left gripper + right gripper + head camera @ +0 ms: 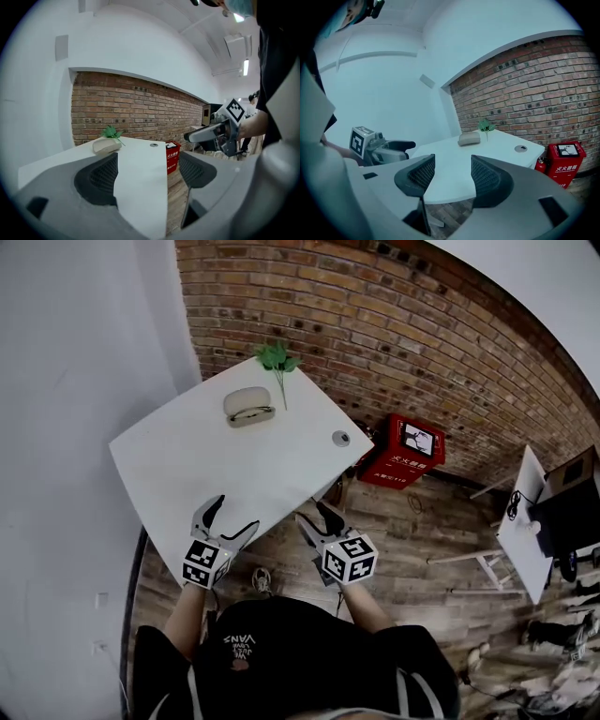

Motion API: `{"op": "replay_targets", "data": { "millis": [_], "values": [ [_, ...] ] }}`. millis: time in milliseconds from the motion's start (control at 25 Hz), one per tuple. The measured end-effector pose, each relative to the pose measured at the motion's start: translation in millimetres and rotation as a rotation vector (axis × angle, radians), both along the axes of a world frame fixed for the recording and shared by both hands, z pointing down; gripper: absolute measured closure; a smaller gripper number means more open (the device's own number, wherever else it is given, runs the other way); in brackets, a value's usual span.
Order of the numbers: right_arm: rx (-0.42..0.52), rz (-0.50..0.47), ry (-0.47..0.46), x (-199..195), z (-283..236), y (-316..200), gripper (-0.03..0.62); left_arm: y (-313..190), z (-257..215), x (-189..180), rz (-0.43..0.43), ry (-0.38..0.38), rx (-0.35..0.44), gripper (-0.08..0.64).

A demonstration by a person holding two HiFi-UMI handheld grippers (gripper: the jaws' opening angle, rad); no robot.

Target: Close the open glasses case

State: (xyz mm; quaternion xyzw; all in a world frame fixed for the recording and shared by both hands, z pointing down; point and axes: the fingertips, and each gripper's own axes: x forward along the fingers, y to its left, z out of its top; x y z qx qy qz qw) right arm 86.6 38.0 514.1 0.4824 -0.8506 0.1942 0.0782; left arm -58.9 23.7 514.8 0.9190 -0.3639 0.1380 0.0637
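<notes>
A beige glasses case lies at the far side of the white table; its lid looks lowered, with a dark seam along the near side. From the gripper views the case reads as a rounded, closed-looking lump. My left gripper hovers at the table's near edge, far from the case, jaws open and empty. My right gripper is just off the near right edge, over the floor, also open with nothing between its jaws.
A green plant sprig lies just behind the case. A round cable grommet sits near the table's right corner. A red fire-extinguisher box stands on the wooden floor by the brick wall. Another white table is far right.
</notes>
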Motion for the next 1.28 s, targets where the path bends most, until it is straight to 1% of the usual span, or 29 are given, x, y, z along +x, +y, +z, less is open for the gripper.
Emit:
{"op": "replay_targets", "data": {
  "millis": [240, 400, 560, 800, 920, 1120, 1280],
  "values": [
    [0.0, 0.028, -0.001, -10.1, 0.8, -55.6, 0.368, -57.4, 3.1, -15.3, 0.022, -0.009, -0.007, 0.155],
    [-0.01, 0.015, 0.007, -9.8, 4.6, -86.6, 0.37, -90.0, 6.9, -19.2, 0.008, -0.01, -0.012, 0.153],
    [-0.024, -0.01, 0.004, -6.6, 13.6, -123.3, 0.371, -123.1, 8.4, -19.6, -0.03, 0.002, -0.026, 0.153],
    [-0.057, -0.108, 0.019, -11.2, 25.5, -187.1, 0.374, -175.8, 16.3, -22.7, -0.114, 0.001, -0.046, 0.15],
    [-0.075, -0.168, 0.026, -16.3, 30.2, -218.0, 0.376, -202.3, 23.1, -29.3, -0.17, 0.0, -0.061, 0.147],
    [-0.089, -0.254, 0.03, -22.6, 39.7, -269.6, 0.394, -241.5, 30.8, -36.3, -0.257, 0.037, -0.065, 0.152],
    [-0.092, -0.319, 0.036, -32.2, 50.8, -306.1, 0.399, -265.5, 38.8, -34.6, -0.278, 0.036, -0.059, 0.15]
  ]
}}
